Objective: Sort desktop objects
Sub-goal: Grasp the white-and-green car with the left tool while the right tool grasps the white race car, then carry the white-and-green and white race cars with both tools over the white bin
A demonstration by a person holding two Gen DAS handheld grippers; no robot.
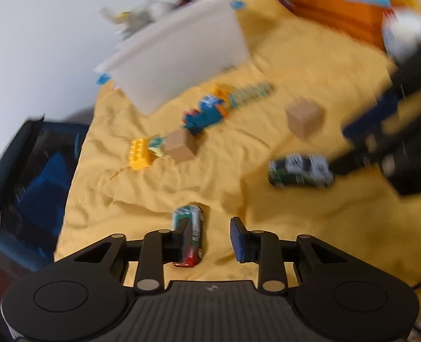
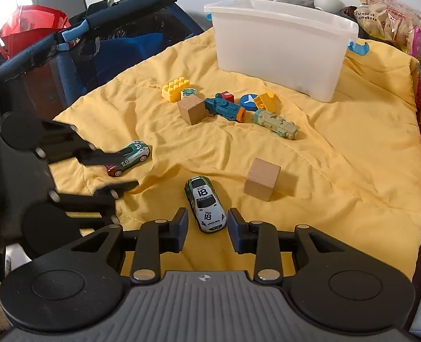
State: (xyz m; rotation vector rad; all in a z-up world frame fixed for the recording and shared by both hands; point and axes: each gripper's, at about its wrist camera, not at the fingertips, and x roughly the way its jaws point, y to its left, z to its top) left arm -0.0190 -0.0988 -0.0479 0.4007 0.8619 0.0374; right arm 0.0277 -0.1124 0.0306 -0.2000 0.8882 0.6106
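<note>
Toy cars lie on the yellow blanket [image 2: 338, 156]: number 18 car [image 2: 206, 203] between the right gripper's [image 2: 207, 222] parted fingers, untouched; number 59 car [image 1: 190, 235] beside the left gripper's [image 1: 210, 238] left finger, jaws apart.

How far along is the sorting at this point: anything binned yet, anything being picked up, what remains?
Done: nothing visibly; the white bin's inside is hidden. In hand: the right tongs straddle the number 18 car, open; the left tongs are open around the number 59 car. Left: both wooden cubes, the yellow brick and the toy cluster on the yellow cloth.
</note>
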